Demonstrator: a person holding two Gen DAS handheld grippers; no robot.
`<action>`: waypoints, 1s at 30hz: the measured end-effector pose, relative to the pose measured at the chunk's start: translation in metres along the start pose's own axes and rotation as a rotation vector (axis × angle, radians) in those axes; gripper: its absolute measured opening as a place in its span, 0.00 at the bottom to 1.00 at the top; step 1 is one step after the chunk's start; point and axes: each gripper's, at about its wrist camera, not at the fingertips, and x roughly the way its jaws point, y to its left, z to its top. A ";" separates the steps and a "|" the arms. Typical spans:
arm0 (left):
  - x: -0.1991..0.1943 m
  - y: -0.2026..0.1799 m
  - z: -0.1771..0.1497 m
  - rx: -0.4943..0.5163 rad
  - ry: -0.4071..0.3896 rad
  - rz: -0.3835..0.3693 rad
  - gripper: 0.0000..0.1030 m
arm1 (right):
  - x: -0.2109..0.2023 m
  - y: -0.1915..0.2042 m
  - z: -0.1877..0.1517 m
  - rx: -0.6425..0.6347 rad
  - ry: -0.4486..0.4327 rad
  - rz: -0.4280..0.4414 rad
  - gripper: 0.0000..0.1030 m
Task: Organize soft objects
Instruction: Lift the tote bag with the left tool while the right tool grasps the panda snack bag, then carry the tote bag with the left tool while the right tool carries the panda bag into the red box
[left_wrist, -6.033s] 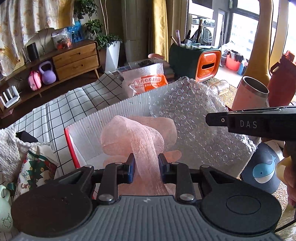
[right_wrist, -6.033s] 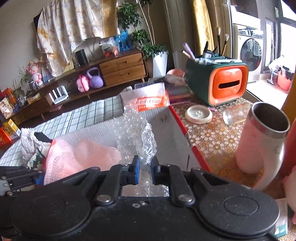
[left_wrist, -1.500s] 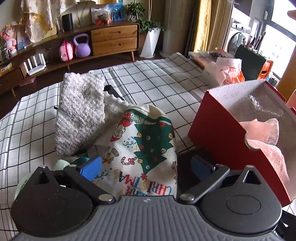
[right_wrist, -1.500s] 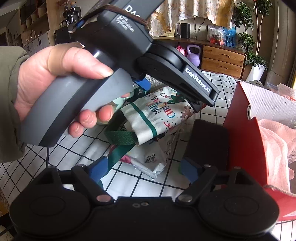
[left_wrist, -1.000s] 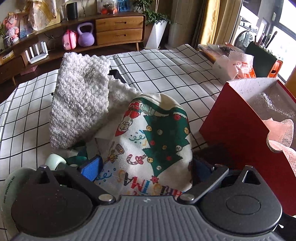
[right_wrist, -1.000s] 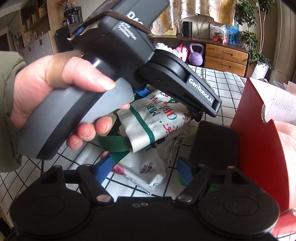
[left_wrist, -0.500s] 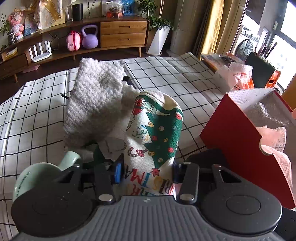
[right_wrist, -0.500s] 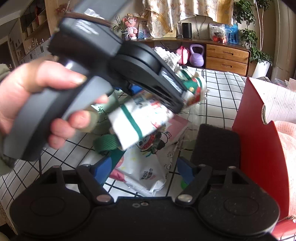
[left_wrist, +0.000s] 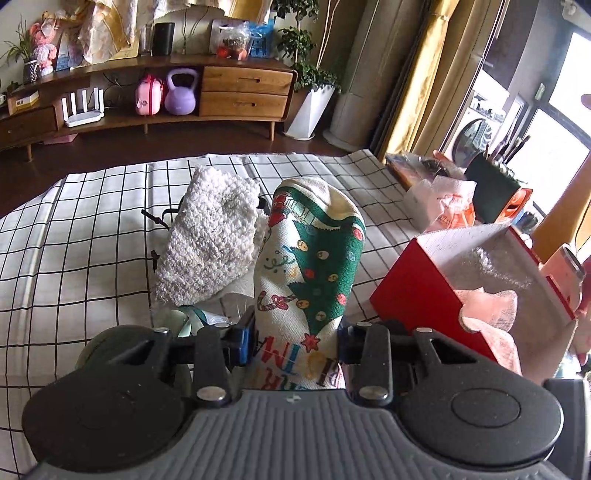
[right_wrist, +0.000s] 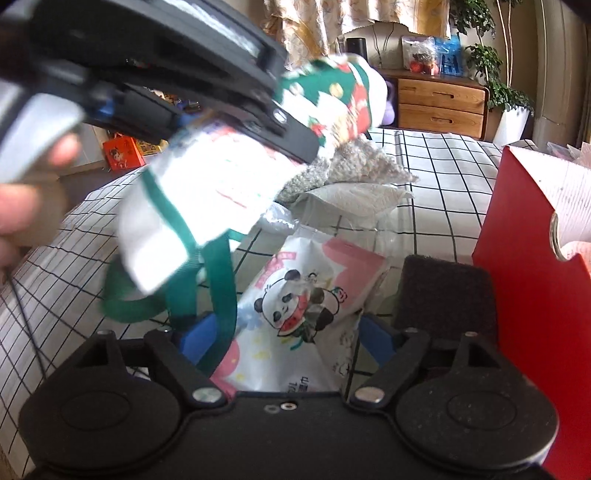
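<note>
Checked cloth (left_wrist: 92, 229); left jaws closing on Christmas bag (left_wrist: 314, 266); right jaws opening around tissue pack (right_wrist: 295, 314).

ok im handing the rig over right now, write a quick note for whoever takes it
Left hand-held gripper: jaws closing on the Christmas bag, lifted off the checked cloth.
Right hand-held gripper: jaws opening, astride the panda pack on the cloth, not gripping.
Done: pink mesh and bubble wrap are in the red box.
Left: put the bag in the box, then the panda pack, white fluffy cloth and dark sponge beside the box.
</note>
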 end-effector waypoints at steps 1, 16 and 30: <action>-0.005 0.002 0.000 -0.004 -0.006 -0.006 0.36 | 0.002 0.000 0.000 0.000 0.000 -0.004 0.83; -0.043 0.016 -0.009 -0.078 -0.080 -0.044 0.34 | 0.015 0.011 -0.002 -0.031 0.023 -0.041 0.86; -0.059 0.012 -0.021 -0.095 -0.079 -0.035 0.34 | -0.017 0.011 -0.004 0.013 -0.020 -0.065 0.69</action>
